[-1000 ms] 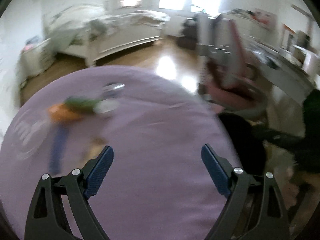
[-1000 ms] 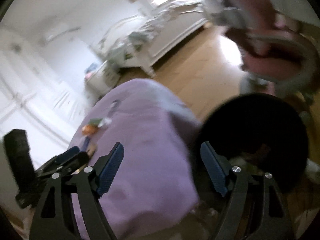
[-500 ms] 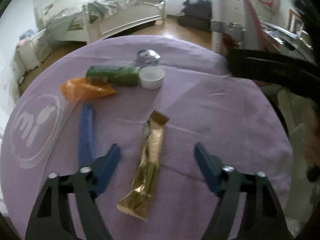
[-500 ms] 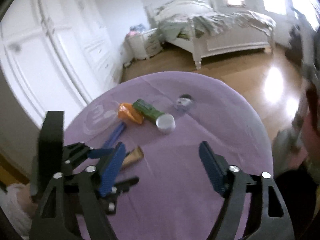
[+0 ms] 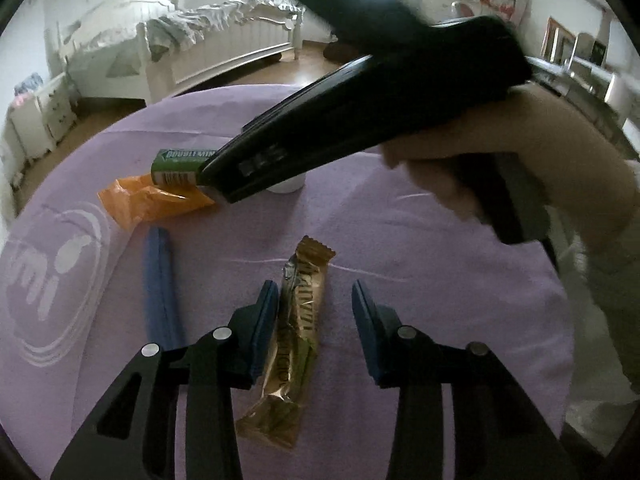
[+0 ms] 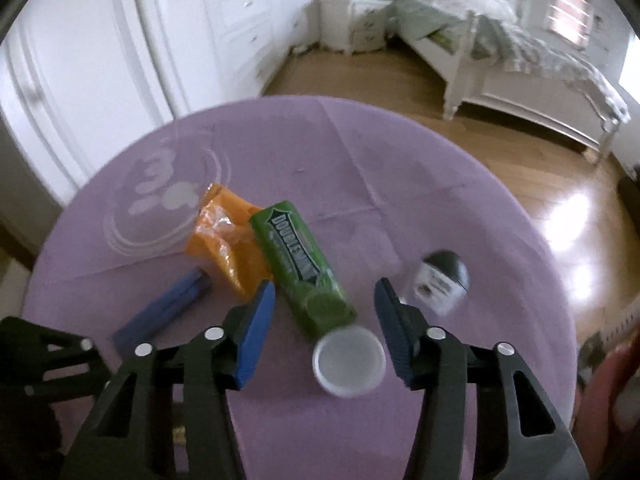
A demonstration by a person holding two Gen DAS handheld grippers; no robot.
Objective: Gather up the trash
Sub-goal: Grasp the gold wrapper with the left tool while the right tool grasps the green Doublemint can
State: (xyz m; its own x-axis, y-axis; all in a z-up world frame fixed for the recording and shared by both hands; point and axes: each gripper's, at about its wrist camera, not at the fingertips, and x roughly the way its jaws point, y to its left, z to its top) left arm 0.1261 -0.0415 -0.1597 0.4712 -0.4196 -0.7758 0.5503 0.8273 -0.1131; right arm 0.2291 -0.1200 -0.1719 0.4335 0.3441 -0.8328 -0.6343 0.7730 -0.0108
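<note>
Trash lies on a round purple tablecloth. My left gripper is open, its jaws on either side of a gold snack bar wrapper, left pad close to it. My right gripper is open over the cap end of a green gum tube, with a white lid just below. An orange wrapper, a blue stick pack and a crumpled foil cup lie nearby. The orange wrapper, blue pack and gum tube also show in the left wrist view.
The right gripper's black body and the hand holding it cross over the table's far side in the left wrist view. A white bed, a nightstand and white wardrobe doors stand beyond on the wood floor.
Both grippers have come down closer to the table. The left now straddles the gold wrapper with its jaws narrower. The right has moved in over the green gum tube and white lid.
</note>
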